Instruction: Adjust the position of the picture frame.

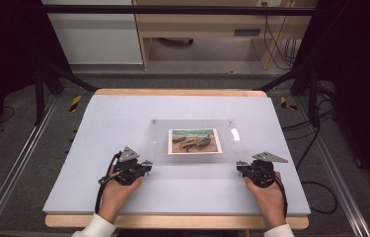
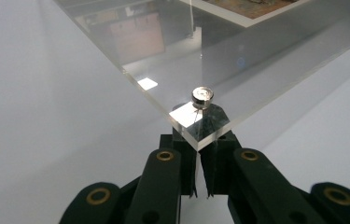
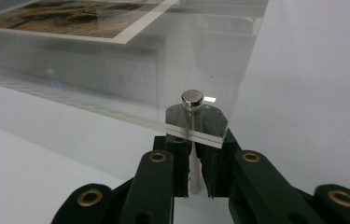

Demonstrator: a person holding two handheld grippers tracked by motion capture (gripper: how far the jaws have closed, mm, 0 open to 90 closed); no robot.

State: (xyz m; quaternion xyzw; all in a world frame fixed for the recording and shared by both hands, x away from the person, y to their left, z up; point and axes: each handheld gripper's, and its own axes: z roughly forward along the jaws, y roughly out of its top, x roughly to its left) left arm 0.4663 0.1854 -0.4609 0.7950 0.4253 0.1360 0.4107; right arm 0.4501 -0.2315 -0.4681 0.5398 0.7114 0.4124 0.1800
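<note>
Clear acrylic frame (image 1: 192, 143) lies mid-table with its print (image 1: 195, 141) inside; from above, your left gripper (image 1: 145, 165) and right gripper (image 1: 240, 167) each meet a near corner. The left gripper view shows jaws clenched under the corner beside a metal stud (image 2: 202, 96). The right gripper view shows the same at its stud (image 3: 192, 99), probably so the frame lifts level.

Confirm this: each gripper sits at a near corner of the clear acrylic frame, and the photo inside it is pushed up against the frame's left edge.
Not quite. The photo lies in the middle of the clear acrylic frame, as the high view shows. The left gripper and right gripper do sit at its near corners.
</note>
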